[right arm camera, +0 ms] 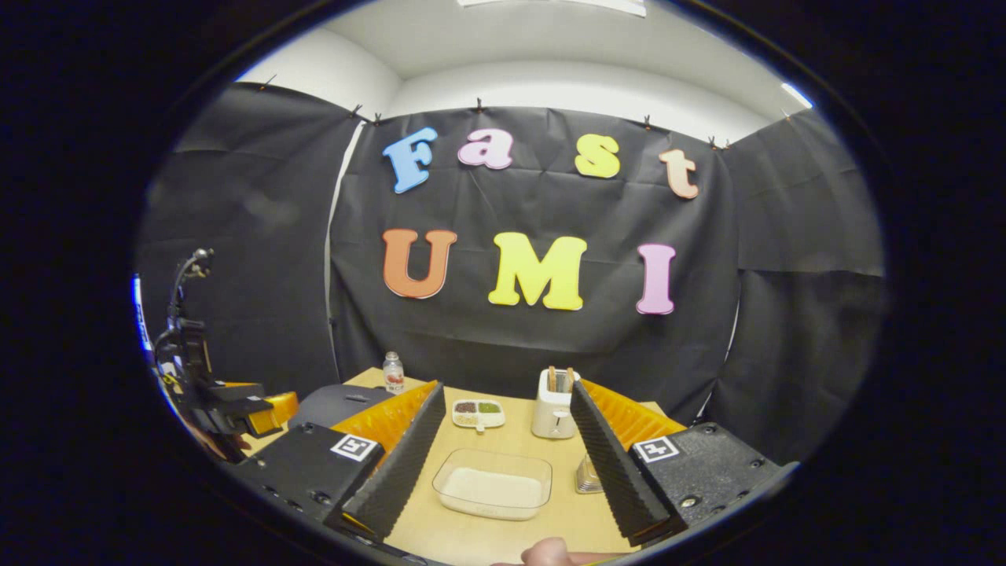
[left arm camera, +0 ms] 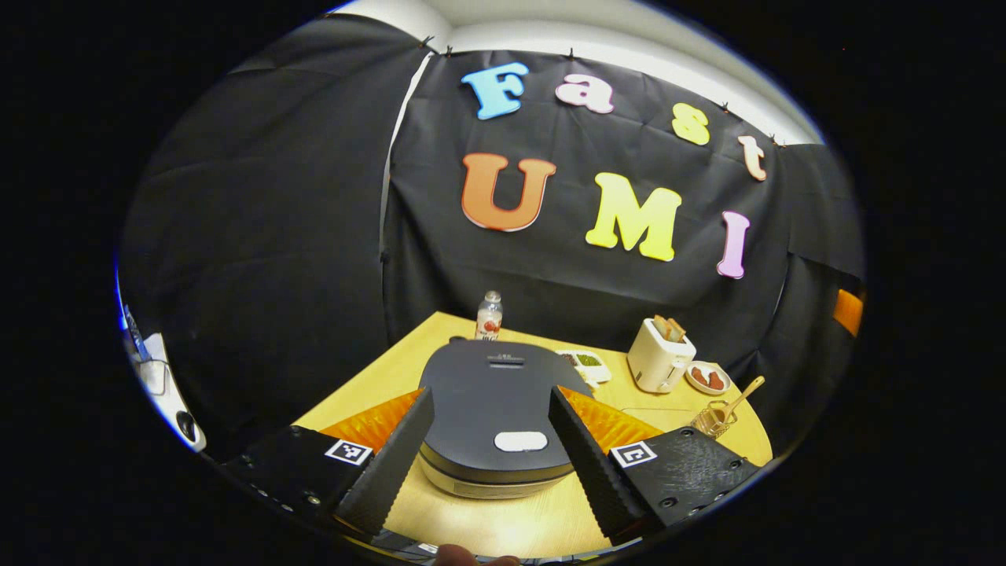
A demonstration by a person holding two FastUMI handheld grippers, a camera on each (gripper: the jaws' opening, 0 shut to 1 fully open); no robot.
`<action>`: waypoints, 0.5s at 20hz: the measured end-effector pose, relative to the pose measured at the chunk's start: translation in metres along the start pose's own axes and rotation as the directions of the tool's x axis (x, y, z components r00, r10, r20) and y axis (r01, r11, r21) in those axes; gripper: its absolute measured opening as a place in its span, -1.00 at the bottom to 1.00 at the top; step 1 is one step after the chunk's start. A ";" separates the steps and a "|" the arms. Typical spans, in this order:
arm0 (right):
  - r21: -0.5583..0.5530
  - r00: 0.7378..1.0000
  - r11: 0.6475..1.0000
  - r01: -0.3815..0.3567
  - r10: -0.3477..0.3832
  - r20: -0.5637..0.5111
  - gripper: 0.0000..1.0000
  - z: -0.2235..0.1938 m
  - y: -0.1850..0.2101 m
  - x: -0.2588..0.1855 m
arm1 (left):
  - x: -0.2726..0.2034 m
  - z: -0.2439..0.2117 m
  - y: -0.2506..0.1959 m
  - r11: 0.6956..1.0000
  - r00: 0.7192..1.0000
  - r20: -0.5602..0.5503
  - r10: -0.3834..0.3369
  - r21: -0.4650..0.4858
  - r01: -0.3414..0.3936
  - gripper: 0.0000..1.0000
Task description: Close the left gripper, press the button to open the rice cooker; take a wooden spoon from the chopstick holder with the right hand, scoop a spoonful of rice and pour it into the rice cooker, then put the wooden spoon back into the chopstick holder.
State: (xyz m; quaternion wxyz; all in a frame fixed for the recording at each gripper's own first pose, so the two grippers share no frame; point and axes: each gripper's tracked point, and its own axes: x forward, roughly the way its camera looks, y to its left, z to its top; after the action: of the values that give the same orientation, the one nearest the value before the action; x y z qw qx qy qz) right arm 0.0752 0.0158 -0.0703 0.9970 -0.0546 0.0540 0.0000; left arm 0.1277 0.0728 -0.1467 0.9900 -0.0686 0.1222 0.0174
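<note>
Left gripper view: hovering just above and in front of the dark grey, rounded-lid rice cooker (left arm camera: 491, 409), sitting on the pale wooden table (left arm camera: 503, 515). Left gripper (left arm camera: 489, 440) standing with jaws spread wide, straddling the lid without touching it, holding nothing. Needing to come together before pressing, per the task. Pale oval button (left arm camera: 520, 441) lying on the lid's near edge, midway between the fingers; likely a stiff spring latch, wanting a firm, square push on its middle. Cooker looking heavy and stable, unlikely to slide. Farther right, showing the light wooden spoon (left arm camera: 743, 395) leaning out of a small wire chopstick holder (left arm camera: 714, 420), near a cream toaster (left arm camera: 660, 358) and a small plate (left arm camera: 707, 377). Spoon probably light, rigid, a little smooth; best taken on the exposed handle, lifted along its lean so the light holder is not dragged over.

Right gripper view: right gripper (right arm camera: 503, 464) also standing with jaws spread wide, empty, touching nothing. Between the fingers, resting on the table, a clear rectangular plastic tray of white rice (right arm camera: 493, 483); grains loose and spill-prone, calling for a level carry. Just inside the right finger, peeking out, the base of the chopstick holder. At far left, showing the other gripper near the cooker's lid.
</note>
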 end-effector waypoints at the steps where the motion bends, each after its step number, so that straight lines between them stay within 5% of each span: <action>1: 0.007 1.000 1.000 0.007 -0.007 0.007 1.00 0.003 -0.003 -0.002 | -0.009 0.013 -0.004 1.000 1.000 0.028 -0.011 0.013 0.010 0.89; 10: 0.058 0.996 0.997 0.046 -0.051 0.077 1.00 0.032 -0.055 -0.012 | -0.092 0.106 -0.085 0.993 0.969 0.218 -0.112 0.053 0.103 0.89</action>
State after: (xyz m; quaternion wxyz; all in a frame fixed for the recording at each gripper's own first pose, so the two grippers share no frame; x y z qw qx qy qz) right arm 0.0671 -0.0348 -0.0311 0.9992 -0.0277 0.0134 -0.0236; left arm 0.0679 0.0024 -0.0112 0.9981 -0.0523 0.0080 -0.0314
